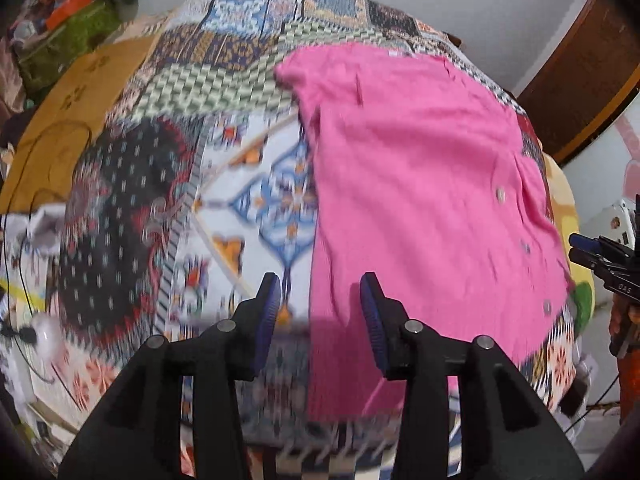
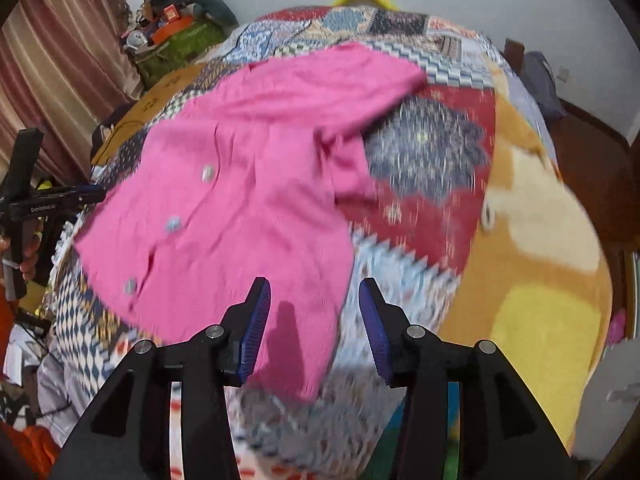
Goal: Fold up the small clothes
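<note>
A small pink buttoned garment [image 1: 420,184] lies spread on a patchwork bedspread [image 1: 224,132]; it also shows in the right wrist view [image 2: 248,184]. My left gripper [image 1: 318,304] is open and empty, hovering over the garment's near left edge. My right gripper [image 2: 314,312] is open and empty, hovering over the garment's near right corner. The right gripper shows at the right edge of the left wrist view [image 1: 604,256]. The left gripper shows at the left edge of the right wrist view [image 2: 48,200].
The patchwork bedspread [image 2: 420,152] covers a bed. A yellow and orange blanket [image 2: 540,280] lies to the right. A brown cardboard box [image 1: 72,120] and a cluttered pile [image 1: 64,20] stand at the far left. A striped curtain [image 2: 52,60] hangs left.
</note>
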Demonstrator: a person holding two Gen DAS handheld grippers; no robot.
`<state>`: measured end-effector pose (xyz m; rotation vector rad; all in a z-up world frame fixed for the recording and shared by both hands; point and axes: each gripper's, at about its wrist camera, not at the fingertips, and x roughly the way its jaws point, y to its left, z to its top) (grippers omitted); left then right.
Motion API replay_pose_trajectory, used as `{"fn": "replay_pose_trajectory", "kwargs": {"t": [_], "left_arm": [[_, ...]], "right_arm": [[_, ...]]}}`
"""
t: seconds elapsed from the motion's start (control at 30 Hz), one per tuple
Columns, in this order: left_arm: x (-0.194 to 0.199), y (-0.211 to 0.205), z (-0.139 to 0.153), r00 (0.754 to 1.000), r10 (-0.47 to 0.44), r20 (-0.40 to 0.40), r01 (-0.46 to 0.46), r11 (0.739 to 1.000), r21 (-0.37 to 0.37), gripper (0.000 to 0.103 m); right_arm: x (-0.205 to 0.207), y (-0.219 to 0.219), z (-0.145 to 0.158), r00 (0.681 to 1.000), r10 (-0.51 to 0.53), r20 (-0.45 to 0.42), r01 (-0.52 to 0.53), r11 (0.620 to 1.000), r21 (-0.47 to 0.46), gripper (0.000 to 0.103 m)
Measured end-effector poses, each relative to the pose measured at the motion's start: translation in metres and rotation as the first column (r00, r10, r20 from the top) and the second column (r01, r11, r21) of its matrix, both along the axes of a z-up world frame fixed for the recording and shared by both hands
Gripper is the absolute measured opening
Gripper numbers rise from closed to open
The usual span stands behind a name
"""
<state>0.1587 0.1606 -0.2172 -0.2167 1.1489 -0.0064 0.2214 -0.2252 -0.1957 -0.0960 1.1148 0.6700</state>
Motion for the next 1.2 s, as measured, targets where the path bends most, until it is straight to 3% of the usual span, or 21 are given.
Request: {"fn": "replay_pose_trajectory", "kwargs": {"t": [0.27,0.33,0.4,0.43,0.47,0.5,0.53,0.6,0.7,0.87,1.03,1.2], "left_arm": [[-0.028,-0.001,-0.004,1.000,0.013,-0.016,-0.014,0.995,-0.094,0.041],[-0.030,-0.004,-0.004,1.000,0.004,-0.014,-0.005,0.994,-0.113,0.041],[-0.031,-0.009,-0.003,1.000,-0.007,-0.004,0.007,0.994,-0.110,0.041],[-0.032,-0.011,-0.003,1.000,-0.011,0.001,0.011,0.994,-0.109,0.041],[-0.033,-0.012,-0.003,1.000,-0.013,0.008,0.014,0.994,-0.109,0.033],[-0.033,-0.014,-0.002,1.000,-0.019,0.012,0.020,0.994,-0.108,0.015],[-0.032,-0.016,-0.001,0.999,-0.032,0.016,0.034,0.993,-0.114,0.006],[-0.033,-0.020,0.005,0.999,-0.036,0.034,0.039,0.995,-0.096,0.006],[-0.036,-0.024,0.024,0.995,-0.038,0.095,0.043,0.998,-0.042,0.006],[-0.034,-0.020,0.078,0.974,-0.019,0.226,0.029,0.999,-0.042,0.006],[-0.015,-0.022,0.143,0.932,-0.014,0.363,0.020,1.000,-0.013,0.006],[0.010,-0.023,0.188,0.888,-0.001,0.459,-0.006,1.000,0.014,0.006]], "right_arm": [[-0.019,-0.011,-0.026,0.997,-0.037,-0.071,0.039,0.999,0.032,0.042],[-0.019,-0.013,-0.026,0.995,-0.047,-0.084,0.053,0.997,0.060,0.035],[-0.019,-0.013,-0.025,0.995,-0.038,-0.097,0.047,0.995,0.090,0.014],[-0.019,-0.012,-0.024,0.995,-0.035,-0.095,0.044,0.994,0.099,0.009],[-0.020,-0.011,-0.023,0.995,-0.028,-0.092,0.037,0.994,0.100,0.008],[-0.020,-0.009,-0.020,0.997,-0.021,-0.080,0.028,0.995,0.092,0.007],[-0.021,-0.006,-0.018,0.997,-0.017,-0.069,0.023,0.996,0.087,0.007],[-0.022,-0.005,-0.007,0.999,-0.018,-0.035,0.021,0.995,0.093,0.007],[-0.022,-0.009,0.013,1.000,-0.025,0.013,0.023,0.992,0.122,0.007],[-0.017,-0.007,0.058,0.993,-0.001,0.118,-0.017,0.989,0.148,0.006],[-0.003,0.001,0.111,0.968,-0.015,0.250,-0.027,0.986,0.166,0.006],[0.013,0.006,0.151,0.932,-0.053,0.358,-0.022,0.979,0.203,0.006]]}}
